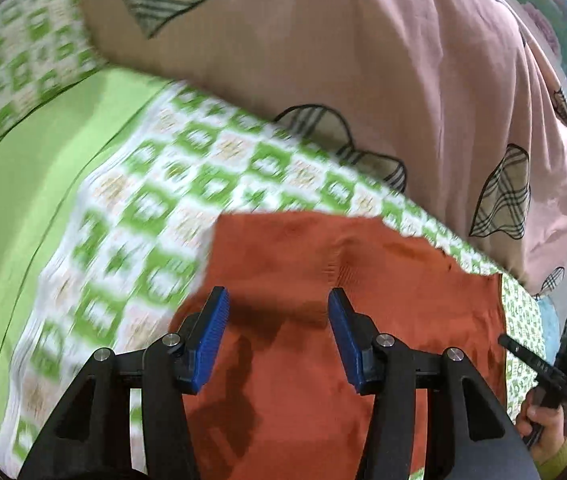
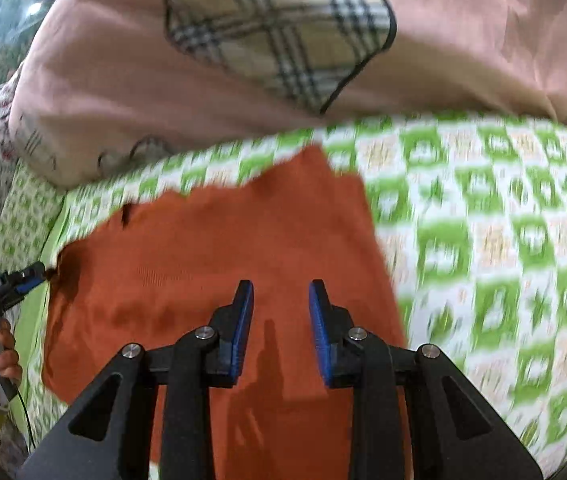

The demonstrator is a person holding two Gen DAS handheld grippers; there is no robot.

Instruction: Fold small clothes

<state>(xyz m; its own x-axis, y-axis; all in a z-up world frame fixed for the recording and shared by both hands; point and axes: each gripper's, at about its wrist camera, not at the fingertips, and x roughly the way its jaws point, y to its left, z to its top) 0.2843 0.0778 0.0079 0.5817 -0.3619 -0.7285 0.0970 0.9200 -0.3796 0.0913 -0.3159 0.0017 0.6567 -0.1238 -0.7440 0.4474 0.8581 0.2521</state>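
Note:
A rust-orange knit garment (image 1: 323,300) lies flat on the green-and-white patterned bedsheet (image 1: 155,200); it also shows in the right wrist view (image 2: 219,248). My left gripper (image 1: 279,300) is open and empty, hovering just above the garment's left part. My right gripper (image 2: 281,292) is open and empty above the garment's right part. The right gripper shows at the right edge of the left wrist view (image 1: 539,364), and the left gripper shows at the left edge of the right wrist view (image 2: 3,292), near the garment's left edge.
A big pink quilt (image 1: 363,60) with plaid heart patches is bunched along the far side, also in the right wrist view (image 2: 203,80). A plain green sheet area (image 1: 23,200) lies to the left. The patterned sheet (image 2: 503,240) extends right.

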